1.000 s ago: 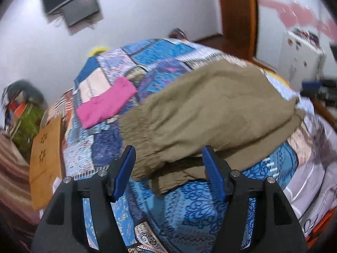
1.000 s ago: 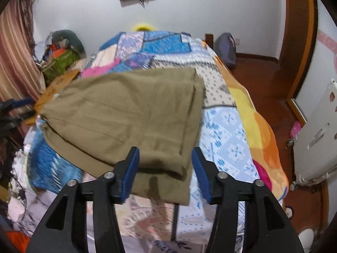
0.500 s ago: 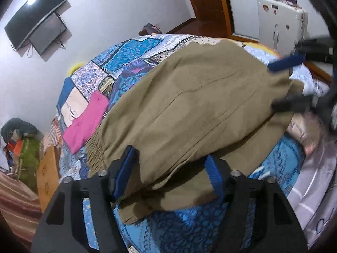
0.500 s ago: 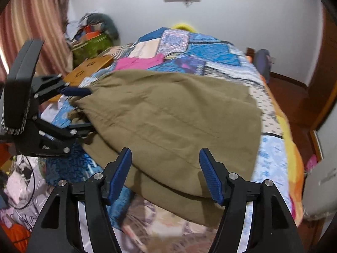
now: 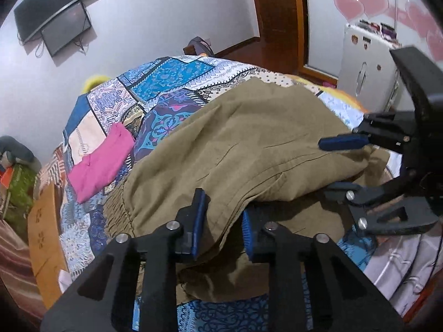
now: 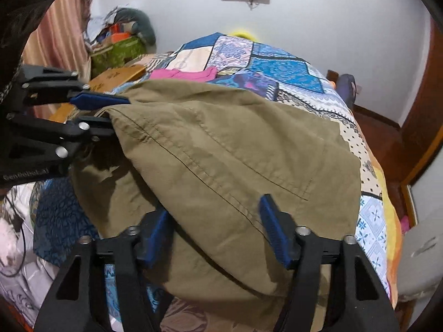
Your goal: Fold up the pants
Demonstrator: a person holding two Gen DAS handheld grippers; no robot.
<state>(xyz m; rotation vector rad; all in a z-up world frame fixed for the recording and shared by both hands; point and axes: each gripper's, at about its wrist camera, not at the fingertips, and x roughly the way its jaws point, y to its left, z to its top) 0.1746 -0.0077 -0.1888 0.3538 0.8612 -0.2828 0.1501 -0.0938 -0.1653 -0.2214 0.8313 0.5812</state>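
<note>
Olive-khaki pants point(image 5: 243, 149) lie folded on the patchwork bed; they also show in the right wrist view point(image 6: 221, 152). My left gripper point(image 5: 221, 224) has its blue pads narrowed around the near edge of the upper layer by the elastic waistband. It also shows at the left of the right wrist view point(image 6: 110, 113), pinching the cloth corner. My right gripper point(image 6: 216, 229) straddles the upper layer's edge at the leg end with its jaws wide. It shows in the left wrist view point(image 5: 332, 163) with one finger above and one below the cloth.
A folded pink garment point(image 5: 99, 160) lies on the patchwork quilt point(image 5: 171, 77) beyond the pants. A wooden board point(image 5: 44, 238) and green bag sit at the bed's left side. A white appliance point(image 5: 365, 63) and wooden door stand to the right.
Both grippers moved in onto the pants' near edge. The left jaws narrowed onto the upper layer at the waistband end. The upper layer is lifted slightly between the two grippers.
</note>
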